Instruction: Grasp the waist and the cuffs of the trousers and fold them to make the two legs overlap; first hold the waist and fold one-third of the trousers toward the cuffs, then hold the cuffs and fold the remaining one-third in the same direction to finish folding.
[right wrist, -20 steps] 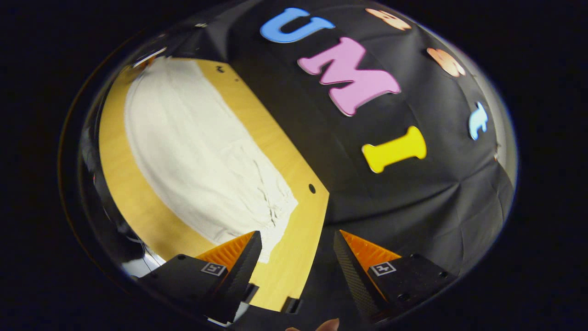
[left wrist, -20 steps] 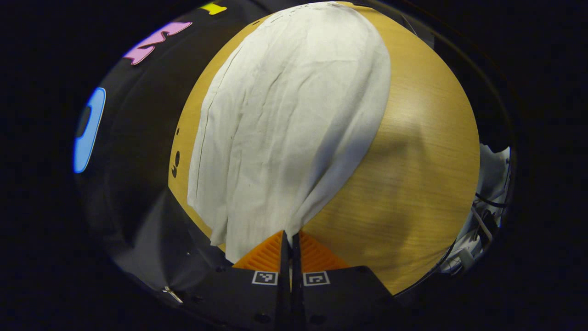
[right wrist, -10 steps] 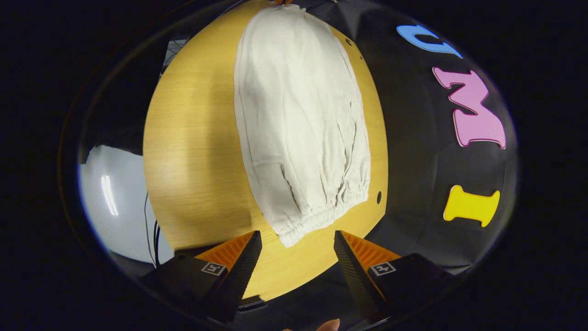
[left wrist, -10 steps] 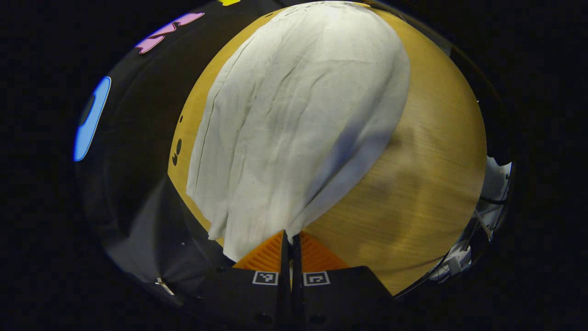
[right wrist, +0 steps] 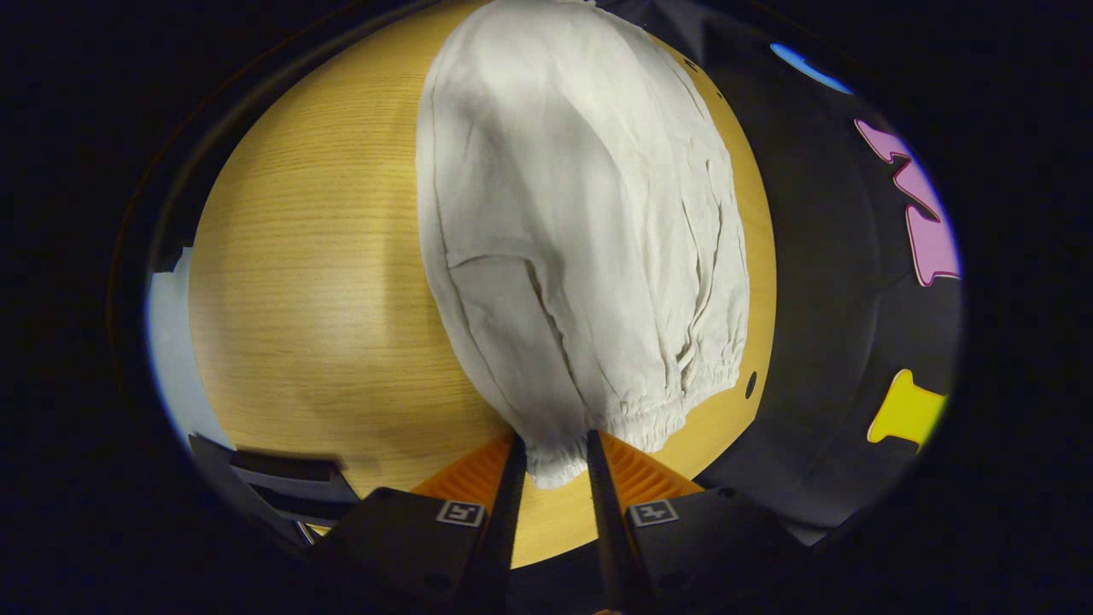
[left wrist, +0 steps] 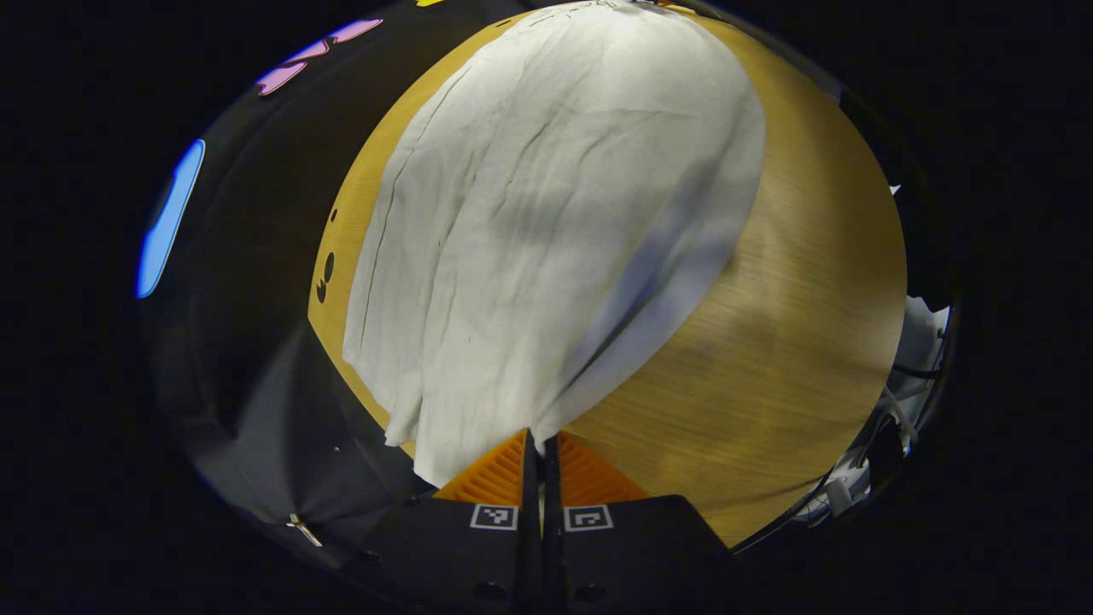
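White trousers (left wrist: 546, 213) lie lengthwise on a wooden table (left wrist: 768, 342), the legs overlapped. In the left gripper view, my left gripper (left wrist: 540, 440) is shut on the near corner of the cuff end, which is drawn up into a ridge of cloth. In the right gripper view the trousers (right wrist: 581, 256) run away from me with the gathered elastic waist (right wrist: 649, 418) nearest. My right gripper (right wrist: 555, 448) straddles the waist's near corner, its jaws a narrow gap apart with the cloth between them.
The table's far edge meets the black booth wall; small holes (left wrist: 326, 278) mark it there, and one hole (right wrist: 751, 384) sits beside the waist. White clutter with cables (left wrist: 905, 359) lies past the table's right side. Bare wood (right wrist: 316, 299) lies left of the trousers.
My right gripper swung round to face the trousers, moved up to the waist corner and narrowed its fingers around it. The left gripper stayed shut on the cuff end, barely moving.
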`<action>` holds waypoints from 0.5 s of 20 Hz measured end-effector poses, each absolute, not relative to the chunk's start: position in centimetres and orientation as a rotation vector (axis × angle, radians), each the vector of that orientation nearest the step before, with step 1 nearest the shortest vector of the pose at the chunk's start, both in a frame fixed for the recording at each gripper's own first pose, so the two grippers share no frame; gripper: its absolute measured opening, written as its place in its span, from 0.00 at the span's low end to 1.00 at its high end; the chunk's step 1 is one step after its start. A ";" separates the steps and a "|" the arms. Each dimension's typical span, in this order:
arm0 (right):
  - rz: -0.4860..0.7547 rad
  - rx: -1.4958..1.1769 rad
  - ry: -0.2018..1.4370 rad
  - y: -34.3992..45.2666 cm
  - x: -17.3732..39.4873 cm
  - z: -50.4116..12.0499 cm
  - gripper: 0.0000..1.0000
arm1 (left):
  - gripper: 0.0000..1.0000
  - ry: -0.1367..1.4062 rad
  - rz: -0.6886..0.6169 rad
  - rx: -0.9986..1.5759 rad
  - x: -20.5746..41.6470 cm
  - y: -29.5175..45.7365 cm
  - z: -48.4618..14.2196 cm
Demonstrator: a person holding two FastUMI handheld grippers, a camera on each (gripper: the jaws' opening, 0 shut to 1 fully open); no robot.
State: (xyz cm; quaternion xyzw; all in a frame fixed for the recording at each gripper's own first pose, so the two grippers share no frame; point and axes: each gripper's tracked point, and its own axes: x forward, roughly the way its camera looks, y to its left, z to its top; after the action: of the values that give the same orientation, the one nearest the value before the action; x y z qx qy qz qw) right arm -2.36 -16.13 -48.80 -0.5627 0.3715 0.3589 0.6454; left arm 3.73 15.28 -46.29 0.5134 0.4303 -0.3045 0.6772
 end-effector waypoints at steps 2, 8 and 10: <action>0.810 -1.305 0.857 -16.3 -2.3 -49.1 0.22 | 0.05 0.973 -0.681 1.154 3.4 15.3 -46.2; 0.802 -1.262 0.870 -16.3 -1.8 -49.0 0.05 | 0.05 0.955 -0.635 1.165 3.6 15.4 -46.3; 0.780 -1.236 0.852 -16.0 -2.0 -47.9 0.05 | 0.05 0.933 -0.601 1.166 3.6 15.3 -46.1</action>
State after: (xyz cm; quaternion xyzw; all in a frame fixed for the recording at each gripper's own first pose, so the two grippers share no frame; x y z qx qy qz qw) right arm -1.98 -16.00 -47.87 -0.5469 0.3772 0.3451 0.6630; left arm 3.56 15.31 -46.14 0.5220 0.4179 -0.2691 0.6932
